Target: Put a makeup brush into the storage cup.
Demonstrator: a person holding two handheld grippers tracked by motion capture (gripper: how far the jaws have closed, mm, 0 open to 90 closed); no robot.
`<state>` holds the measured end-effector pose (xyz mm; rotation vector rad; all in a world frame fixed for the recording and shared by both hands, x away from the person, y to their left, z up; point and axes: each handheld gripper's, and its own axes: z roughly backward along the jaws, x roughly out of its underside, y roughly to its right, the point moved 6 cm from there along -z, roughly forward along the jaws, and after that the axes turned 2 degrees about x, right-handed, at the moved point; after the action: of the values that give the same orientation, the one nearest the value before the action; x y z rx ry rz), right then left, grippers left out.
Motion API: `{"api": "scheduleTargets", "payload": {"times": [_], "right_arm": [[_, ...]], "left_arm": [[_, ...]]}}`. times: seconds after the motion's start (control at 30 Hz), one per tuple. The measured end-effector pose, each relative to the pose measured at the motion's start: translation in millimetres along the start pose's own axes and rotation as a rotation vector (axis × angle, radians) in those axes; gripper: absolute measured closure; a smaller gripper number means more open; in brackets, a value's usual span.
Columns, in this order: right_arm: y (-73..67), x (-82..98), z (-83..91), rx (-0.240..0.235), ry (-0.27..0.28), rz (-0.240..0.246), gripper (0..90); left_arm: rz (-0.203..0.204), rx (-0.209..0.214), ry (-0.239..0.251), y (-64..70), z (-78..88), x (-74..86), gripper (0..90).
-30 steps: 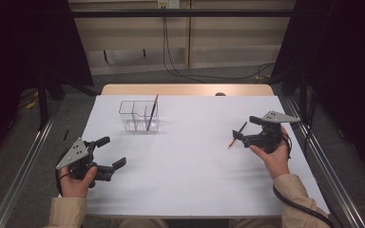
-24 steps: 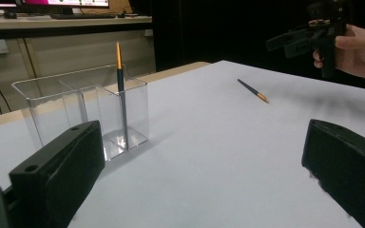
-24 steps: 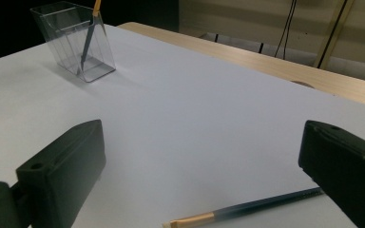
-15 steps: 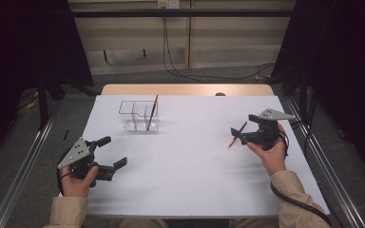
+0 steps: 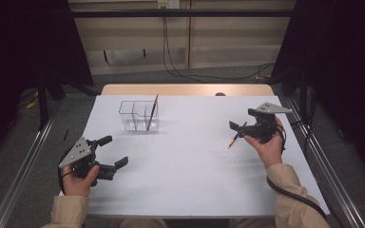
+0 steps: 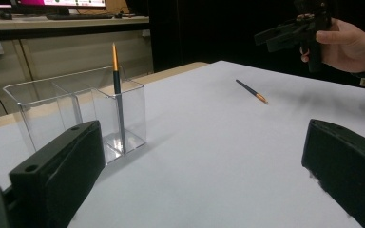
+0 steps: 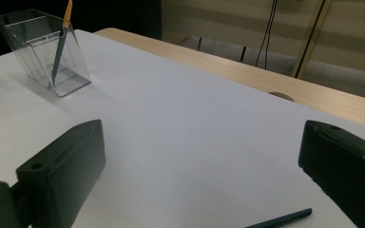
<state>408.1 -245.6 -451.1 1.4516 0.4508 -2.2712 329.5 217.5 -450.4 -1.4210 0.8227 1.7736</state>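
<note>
**Now: right gripper poised over loose pencil, second pencil already in holder**

Right gripper [image 5: 240, 127] hovers near the right edge of the table [image 5: 190, 190], jaws spread wide, nothing between them. In the right gripper view the loose pencil [image 7: 280, 220] lies flat on the white surface just below the gap between the jaws, so the open stance reads as a lineup for a pick; no contact yet.

Left gripper [image 5: 115, 153] sits low near the front-left corner, jaws also spread and empty. It is well apart from both pencil and holder, probably parked so the reach stays free.

Clear holder [image 5: 139, 115] stands toward the far-left part of the table, split into compartments. One pencil [image 6: 117, 95] already stands in its right-hand compartment as seen from the high view, leaning on the rim. That makes the holder the likely destination.

Loose pencil: thin, dark blue-black shaft with an orange end [image 6: 261, 98]. It lies slanted, orange end toward the front edge. Tip condition too small to tell
</note>
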Motion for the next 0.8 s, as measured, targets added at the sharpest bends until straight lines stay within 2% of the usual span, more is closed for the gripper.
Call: {"api": "scheduleTargets", "payload": {"times": [0.2, 0.37, 0.47, 0.6, 0.8], "right_arm": [[-0.5, -2.5, -4.3, 0.01, -0.041, 0.008, 1.2], [-3.0, -3.9, -8.7, 0.013, -0.101, 0.019, 2.4], [-4.6, -4.0, -11.5, 0.016, -0.147, 0.025, 2.7], [-4.3, -2.3, -15.7, 0.042, -0.22, 0.03, 3.1], [-1.5, -2.3, -17.8, 0.055, -0.289, 0.013, 3.6]], "left_arm": [[0.007, 0.002, 0.0, 0.2, 0.8, 0.7, 0.4], [0.008, 0.004, -0.002, 0.9, 0.7, 0.9, 0.4], [0.006, 0.007, -0.004, 0.9, 0.3, 1.1, 0.4], [0.007, 0.007, -0.005, 0.8, -0.4, 1.5, 0.4], [0.002, 0.004, -0.012, 0.1, -0.5, 2.2, 0.4]]}}
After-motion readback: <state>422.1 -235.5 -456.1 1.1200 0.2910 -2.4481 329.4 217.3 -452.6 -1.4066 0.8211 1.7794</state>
